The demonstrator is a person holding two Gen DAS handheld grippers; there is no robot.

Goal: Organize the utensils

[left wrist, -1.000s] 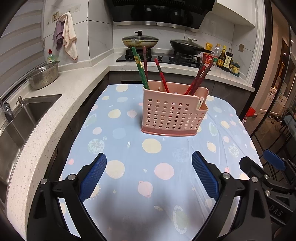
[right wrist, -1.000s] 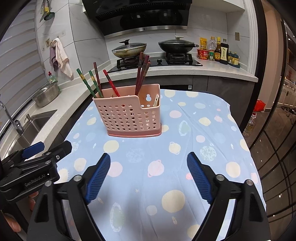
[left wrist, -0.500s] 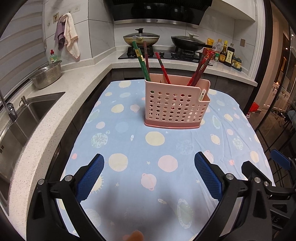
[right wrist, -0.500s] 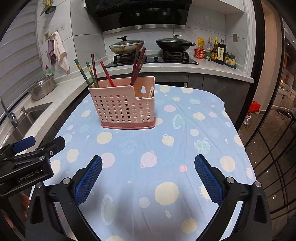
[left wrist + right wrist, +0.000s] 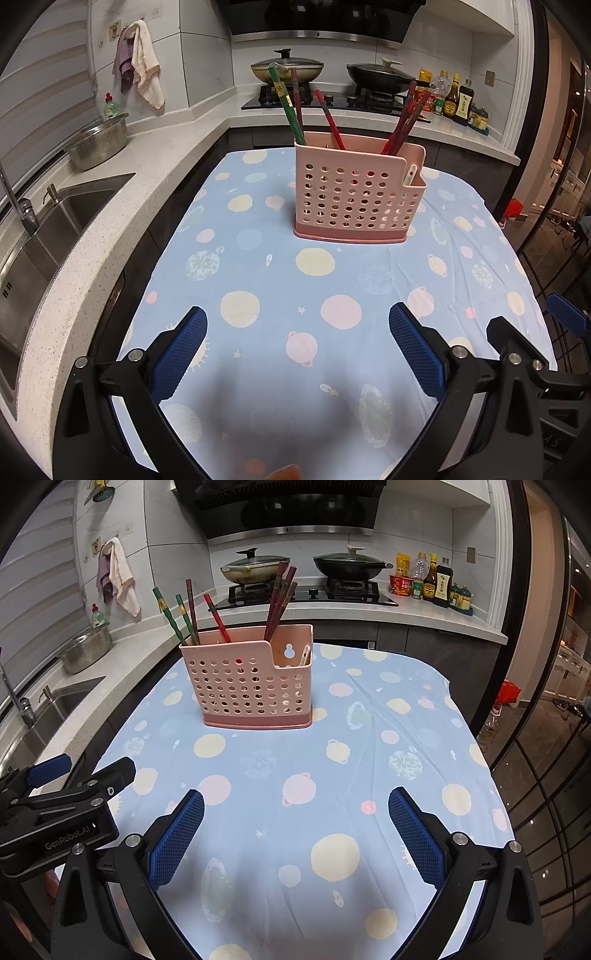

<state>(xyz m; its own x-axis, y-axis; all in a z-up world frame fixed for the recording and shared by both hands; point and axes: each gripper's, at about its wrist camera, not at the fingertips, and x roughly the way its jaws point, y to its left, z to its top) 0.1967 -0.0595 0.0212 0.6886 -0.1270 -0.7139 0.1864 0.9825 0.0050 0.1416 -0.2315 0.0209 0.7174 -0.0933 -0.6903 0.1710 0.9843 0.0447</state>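
Hovering both hand-held grippers, left (image 5: pixel 297 347) and right (image 5: pixel 295 829), released and empty, while the chopsticks (image 5: pixel 279 602) are standing upright in the pink basket (image 5: pixel 251 686) straight ahead on the tabletop (image 5: pixel 406 738).

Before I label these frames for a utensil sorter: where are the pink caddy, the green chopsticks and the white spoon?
Pink caddy (image 5: pixel 251 690): right wrist view, on its perforated front wall.
Green chopsticks (image 5: pixel 168 614): right wrist view, mid-shaft of the leftmost one.
White spoon (image 5: pixel 410 174): left wrist view, on its handle in the caddy's low end compartment.
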